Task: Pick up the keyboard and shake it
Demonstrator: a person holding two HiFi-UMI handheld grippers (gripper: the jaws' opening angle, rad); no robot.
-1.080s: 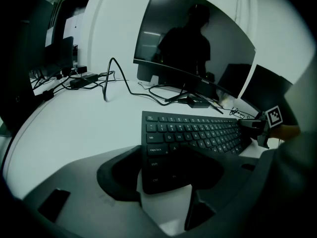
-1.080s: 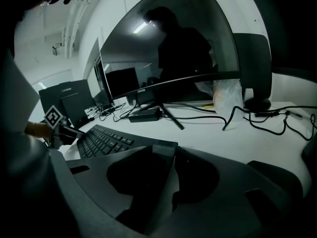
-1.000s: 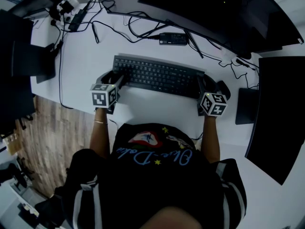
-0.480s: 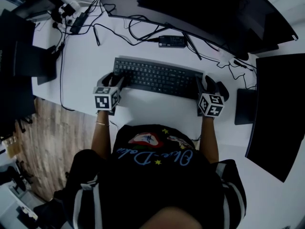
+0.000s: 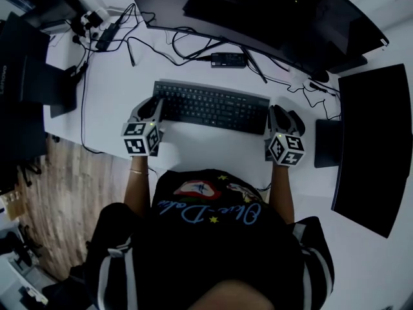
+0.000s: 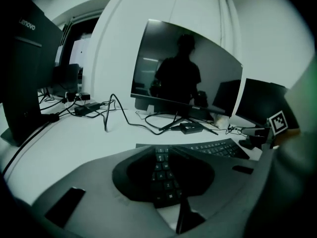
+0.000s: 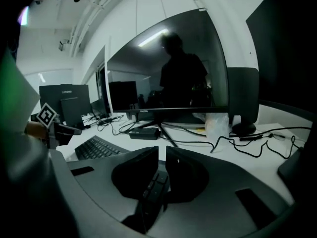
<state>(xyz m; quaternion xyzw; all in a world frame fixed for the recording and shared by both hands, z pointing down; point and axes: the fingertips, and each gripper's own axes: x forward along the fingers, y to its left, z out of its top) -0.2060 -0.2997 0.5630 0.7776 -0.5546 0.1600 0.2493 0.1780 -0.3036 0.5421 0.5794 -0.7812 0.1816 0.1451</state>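
White desk (image 5: pixel 193 144), keyboard (image 5: pixel 213 106) gripped at both ends.
Its left end is clamped by the left gripper (image 5: pixel 158 106), its right end by the right gripper (image 5: pixel 273 113); both jaws have just been closed onto it.
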